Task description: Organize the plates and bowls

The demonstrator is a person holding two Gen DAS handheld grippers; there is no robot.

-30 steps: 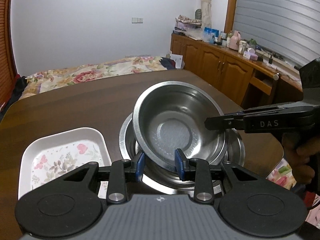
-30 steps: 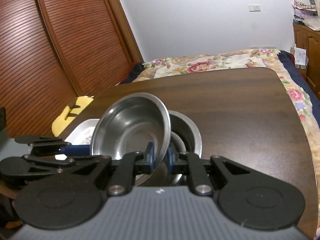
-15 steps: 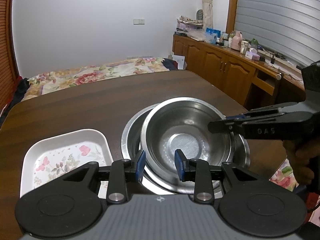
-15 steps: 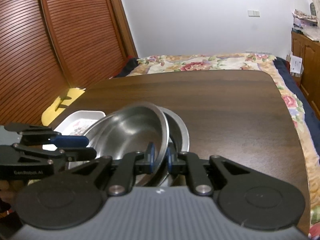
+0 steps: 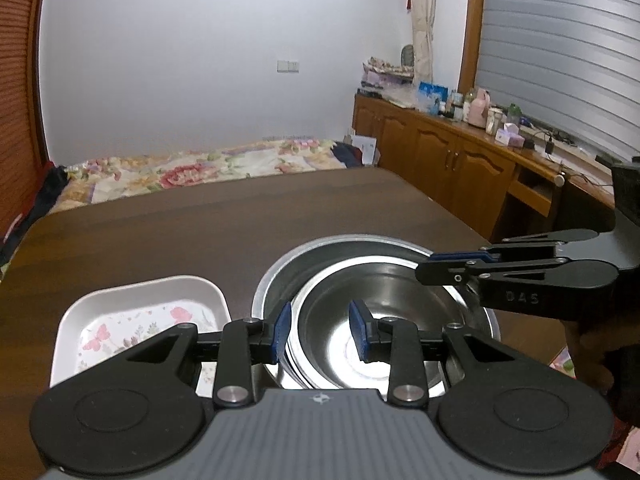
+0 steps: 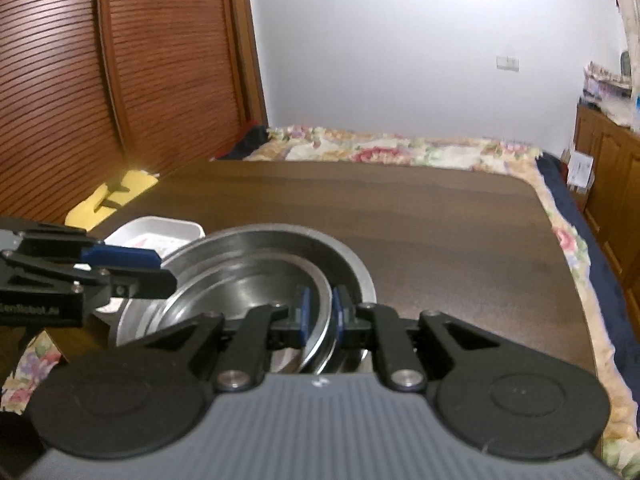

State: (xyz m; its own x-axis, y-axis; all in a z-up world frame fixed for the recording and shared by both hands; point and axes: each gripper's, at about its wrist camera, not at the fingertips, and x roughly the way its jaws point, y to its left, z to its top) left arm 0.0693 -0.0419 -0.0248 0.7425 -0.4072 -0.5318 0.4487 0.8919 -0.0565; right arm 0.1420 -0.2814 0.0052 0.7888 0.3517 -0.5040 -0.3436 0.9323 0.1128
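Note:
A smaller steel bowl (image 5: 384, 316) rests nested inside a larger steel bowl (image 5: 320, 256) on the dark wooden table. My right gripper (image 6: 320, 312) straddles the smaller bowl's rim (image 6: 320, 280) with its jaws a little apart; it also shows in the left wrist view (image 5: 460, 264). My left gripper (image 5: 320, 326) is open over the near rim of the bowls, with the rim between its blue pads, not clamped. It shows at the left of the right wrist view (image 6: 132, 268).
A white floral tray (image 5: 140, 312) lies on the table left of the bowls, also in the right wrist view (image 6: 160, 232). The table (image 6: 440, 240) stretches beyond. A bed lies behind it, wooden cabinets (image 5: 440, 160) to the right, slatted wardrobe doors (image 6: 120, 80) to the left.
The smaller bowl has come down from a tilted, lifted pose and now sits flat inside the larger bowl. The right gripper's jaws have opened slightly off its rim.

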